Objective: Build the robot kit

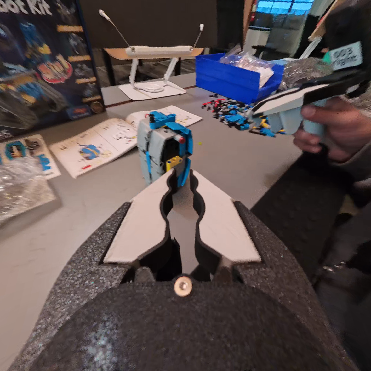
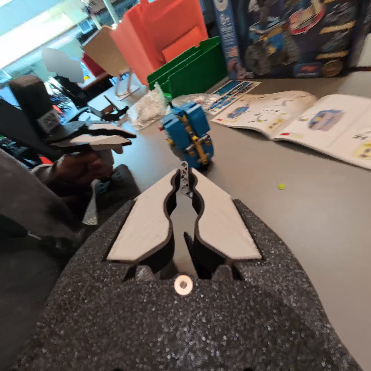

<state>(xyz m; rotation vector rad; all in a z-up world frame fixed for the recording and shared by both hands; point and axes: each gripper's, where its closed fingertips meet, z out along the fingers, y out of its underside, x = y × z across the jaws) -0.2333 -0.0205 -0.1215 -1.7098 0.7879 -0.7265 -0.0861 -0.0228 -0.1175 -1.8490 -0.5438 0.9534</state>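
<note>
A blue, grey and yellow brick-built model (image 1: 160, 144) stands upright on the grey table (image 1: 230, 160); it also shows in the right wrist view (image 2: 188, 136). My left gripper (image 1: 182, 172) is just in front of the model, its jaws a narrow gap apart with nothing between them. From the right wrist view it (image 2: 129, 138) is clearly apart from the model, to its left. My right gripper (image 2: 185, 170) is shut on a small grey beam with holes (image 2: 184, 178), held upright a short way from the model. In the left wrist view it (image 1: 250, 115) hangs over a pile of loose pieces (image 1: 226, 112).
An open instruction booklet (image 1: 96, 144) (image 2: 281, 120) lies beside the model. The kit box (image 1: 40, 60) stands at the back. A blue bin (image 1: 230, 82) with bags, a green bin (image 2: 190, 74), plastic bags (image 1: 20, 190), a white stand (image 1: 152, 80) and a small yellow piece (image 2: 281, 186) are around. About 15 cm separates my left fingertips from my right. The small yellow piece (image 2: 281, 186) lies some 15 cm from my right tips, 25 cm from my left tips.
</note>
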